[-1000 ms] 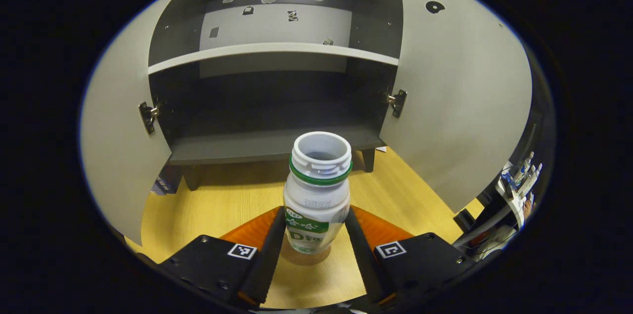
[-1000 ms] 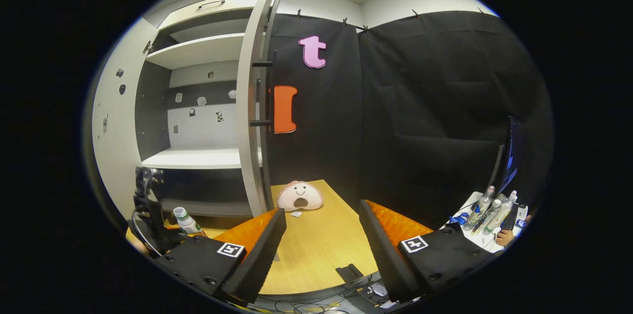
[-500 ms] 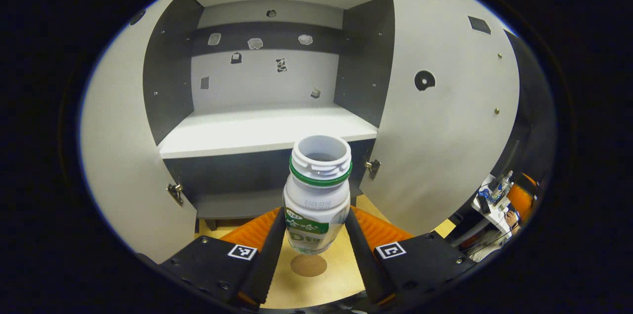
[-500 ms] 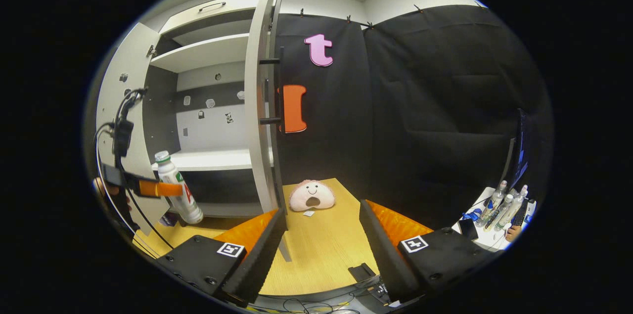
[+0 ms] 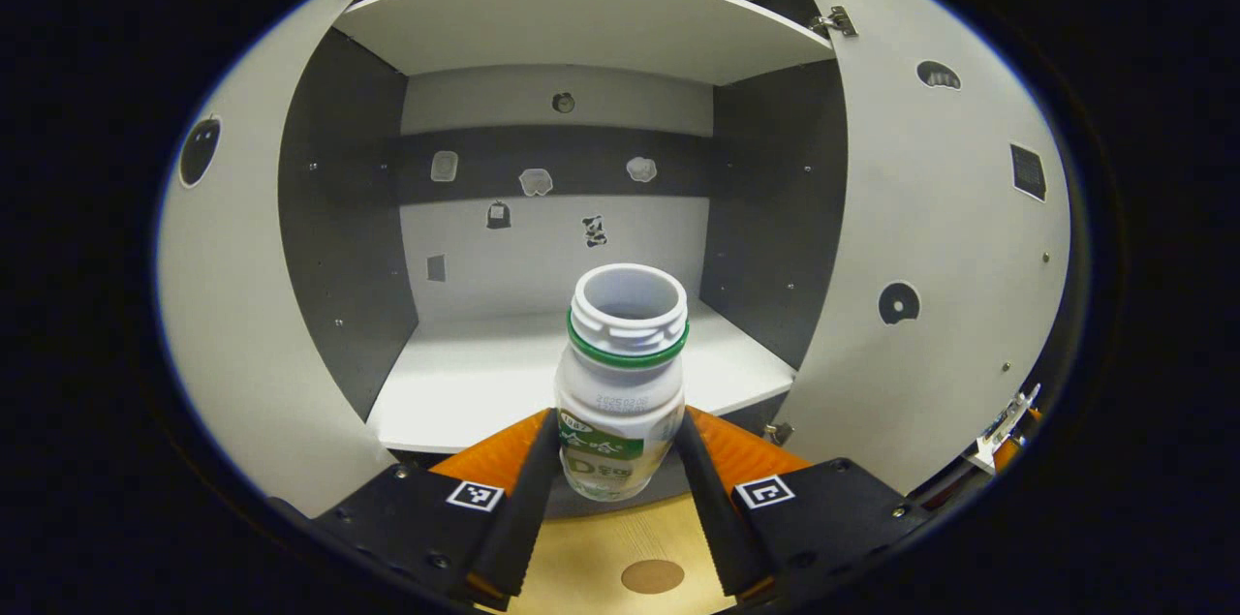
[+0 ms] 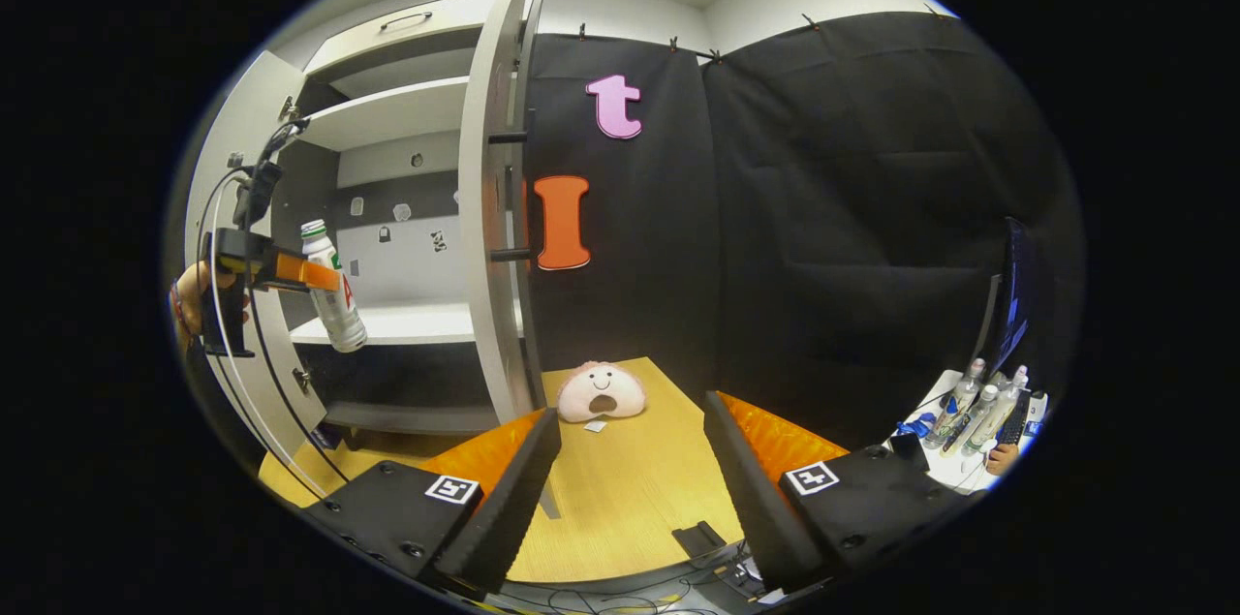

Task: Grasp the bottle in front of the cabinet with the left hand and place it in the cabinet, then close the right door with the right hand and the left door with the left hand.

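Note:
A white bottle point(image 5: 622, 373) with a green neck ring and no cap is held in the air, level with the cabinet's light middle shelf point(image 5: 484, 383). My left gripper point(image 5: 612, 445) is shut on its lower body. In the right gripper view the same bottle point(image 6: 332, 298) hangs tilted in front of the open cabinet, held by the left gripper point(image 6: 291, 271) and a hand point(image 6: 194, 300). Both cabinet doors stand open: the left door point(image 5: 242, 324) and the right door point(image 5: 930, 247). My right gripper point(image 6: 630, 450) is open over the wooden table, near the right door's edge point(image 6: 489, 208).
A pink plush toy point(image 6: 603, 391) lies on the table point(image 6: 620, 489) beside the right door. The door carries a dark bar handle point(image 6: 509, 194). A side desk with bottles point(image 6: 969, 402) stands at the far right. A round mark point(image 5: 651, 576) shows on the table below the bottle.
The left gripper has lifted the bottle from the table up to the middle shelf's height and closer to the cabinet. The right gripper has barely shifted.

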The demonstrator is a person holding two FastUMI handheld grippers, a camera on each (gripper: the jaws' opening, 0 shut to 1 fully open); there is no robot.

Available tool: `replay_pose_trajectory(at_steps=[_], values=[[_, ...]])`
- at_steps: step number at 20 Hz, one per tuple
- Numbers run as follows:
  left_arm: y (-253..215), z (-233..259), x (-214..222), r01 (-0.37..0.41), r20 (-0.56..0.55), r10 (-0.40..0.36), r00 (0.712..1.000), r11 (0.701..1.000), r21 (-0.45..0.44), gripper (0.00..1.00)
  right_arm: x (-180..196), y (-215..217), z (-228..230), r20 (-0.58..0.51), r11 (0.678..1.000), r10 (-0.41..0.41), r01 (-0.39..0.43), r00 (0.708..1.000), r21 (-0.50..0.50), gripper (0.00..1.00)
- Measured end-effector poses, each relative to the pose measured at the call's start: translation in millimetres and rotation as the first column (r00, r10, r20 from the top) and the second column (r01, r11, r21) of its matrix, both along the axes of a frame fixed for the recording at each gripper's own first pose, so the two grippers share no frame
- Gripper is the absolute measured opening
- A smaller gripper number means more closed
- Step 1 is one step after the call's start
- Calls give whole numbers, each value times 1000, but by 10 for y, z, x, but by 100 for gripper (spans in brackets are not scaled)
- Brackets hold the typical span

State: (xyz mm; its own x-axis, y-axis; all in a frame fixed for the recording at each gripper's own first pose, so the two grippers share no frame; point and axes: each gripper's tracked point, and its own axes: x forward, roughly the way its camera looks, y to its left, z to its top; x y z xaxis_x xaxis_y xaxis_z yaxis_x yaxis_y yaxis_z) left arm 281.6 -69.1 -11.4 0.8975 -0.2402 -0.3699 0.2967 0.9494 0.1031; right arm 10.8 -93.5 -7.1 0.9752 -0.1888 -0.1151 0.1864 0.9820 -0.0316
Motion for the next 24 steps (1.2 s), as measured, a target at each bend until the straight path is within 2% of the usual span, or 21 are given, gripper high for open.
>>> replay_pose_trajectory(at_steps=[2, 6, 11, 15, 24], values=[[-37, 70, 171, -7, 17, 8, 1000, 1000, -24, 73, 10, -61, 32, 7, 1000, -16, 16, 1000, 2, 99], [-46, 27, 458, -22, 21, 22, 1000, 1000, 16, 73, 40, -170, 25, 6, 999, -42, 42, 999, 4, 99], [-95, -138, 702, -38, -7, 39, 999, 999, 21, 74, 67, -232, 28, 7, 997, -71, 71, 997, -8, 99], [-121, -178, 841, -45, -2, 45, 999, 998, 52, 74, 158, -275, -35, -6, 997, -78, 78, 997, 10, 99], [-109, -204, 914, -65, 11, 64, 998, 996, 59, 74, 324, -277, -77, -22, 997, -73, 74, 997, 23, 99]])
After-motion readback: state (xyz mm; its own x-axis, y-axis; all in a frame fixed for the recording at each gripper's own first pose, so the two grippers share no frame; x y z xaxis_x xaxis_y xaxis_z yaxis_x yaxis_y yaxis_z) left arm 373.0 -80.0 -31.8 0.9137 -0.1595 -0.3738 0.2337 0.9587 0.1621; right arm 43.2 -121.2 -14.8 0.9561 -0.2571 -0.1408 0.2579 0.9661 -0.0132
